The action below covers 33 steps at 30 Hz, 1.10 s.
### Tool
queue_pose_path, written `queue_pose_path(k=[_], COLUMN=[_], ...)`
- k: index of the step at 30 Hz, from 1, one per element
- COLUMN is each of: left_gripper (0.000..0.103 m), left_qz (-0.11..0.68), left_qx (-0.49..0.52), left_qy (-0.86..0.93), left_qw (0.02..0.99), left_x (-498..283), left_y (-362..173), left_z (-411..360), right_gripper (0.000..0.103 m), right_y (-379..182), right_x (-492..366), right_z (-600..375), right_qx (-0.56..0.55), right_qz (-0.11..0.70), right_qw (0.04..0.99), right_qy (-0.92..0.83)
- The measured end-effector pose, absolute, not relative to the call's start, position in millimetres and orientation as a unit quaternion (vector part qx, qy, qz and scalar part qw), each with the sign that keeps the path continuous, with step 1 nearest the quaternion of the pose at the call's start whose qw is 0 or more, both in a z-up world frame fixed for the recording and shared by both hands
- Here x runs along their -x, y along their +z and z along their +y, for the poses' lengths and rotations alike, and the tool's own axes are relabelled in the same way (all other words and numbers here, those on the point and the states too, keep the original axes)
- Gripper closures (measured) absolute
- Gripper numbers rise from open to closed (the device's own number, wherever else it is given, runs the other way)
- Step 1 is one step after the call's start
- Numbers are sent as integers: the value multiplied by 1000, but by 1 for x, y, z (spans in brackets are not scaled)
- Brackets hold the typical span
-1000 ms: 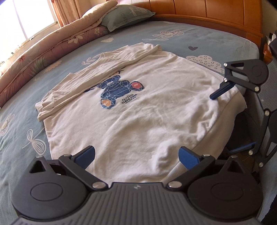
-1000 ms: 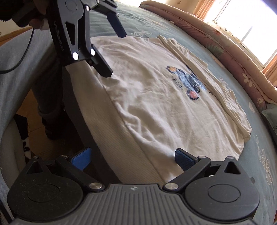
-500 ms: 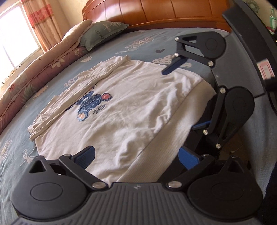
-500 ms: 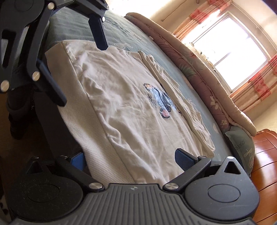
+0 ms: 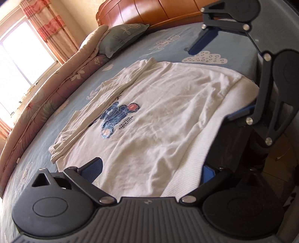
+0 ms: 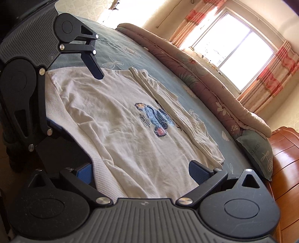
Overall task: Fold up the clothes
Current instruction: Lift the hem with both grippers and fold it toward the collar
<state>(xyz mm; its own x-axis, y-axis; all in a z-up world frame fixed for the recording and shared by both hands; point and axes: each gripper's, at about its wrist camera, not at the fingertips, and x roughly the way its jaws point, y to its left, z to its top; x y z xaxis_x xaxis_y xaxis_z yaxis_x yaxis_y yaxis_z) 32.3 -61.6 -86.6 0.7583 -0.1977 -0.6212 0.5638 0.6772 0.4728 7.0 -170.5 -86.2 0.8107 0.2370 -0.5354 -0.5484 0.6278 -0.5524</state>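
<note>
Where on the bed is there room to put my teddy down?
Bare sheet lies between the shirt and the wooden headboard, and a strip between the shirt and the rolled quilt. The near edge is crowded: both open grippers, left and right, straddle the shirt's hem there.

Left gripper (image 5: 152, 169): matte black body with a ribbed grey top plate carrying a small pale emblem at its centre. Two round black housings with shallow oval recesses flank it. Black link arms pivot on silver screws. Triangular cut-outs sit in the outer links. Fingers (image 5: 93, 168) carry blue pads.

Right gripper (image 6: 142, 171): same build and colours, with fine dust specks on the housings. Blue-padded fingers (image 6: 199, 171), silver screws (image 6: 184, 201).
</note>
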Motion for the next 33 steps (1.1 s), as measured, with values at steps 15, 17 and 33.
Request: queue_pose_path(k=[15,17,33], left_gripper=[1,1,1], left_qz=[253,236,165], left_qx=[-337,-360,-466], left_qy=[-227,-219,-152], left_qw=[878,876,856], left_x=[-29,-26,-23], left_y=[-87,-93,-115], left_z=[-55,-61,-46], right_gripper=[0,0,0], right_y=[-94,-92,-115], right_x=[-9,-10,-19], right_z=[-142,-142,-158], right_qx=[395,396,390], right_qz=[176,168,198], right_qw=[881,885,887], right_qy=[189,177,148])
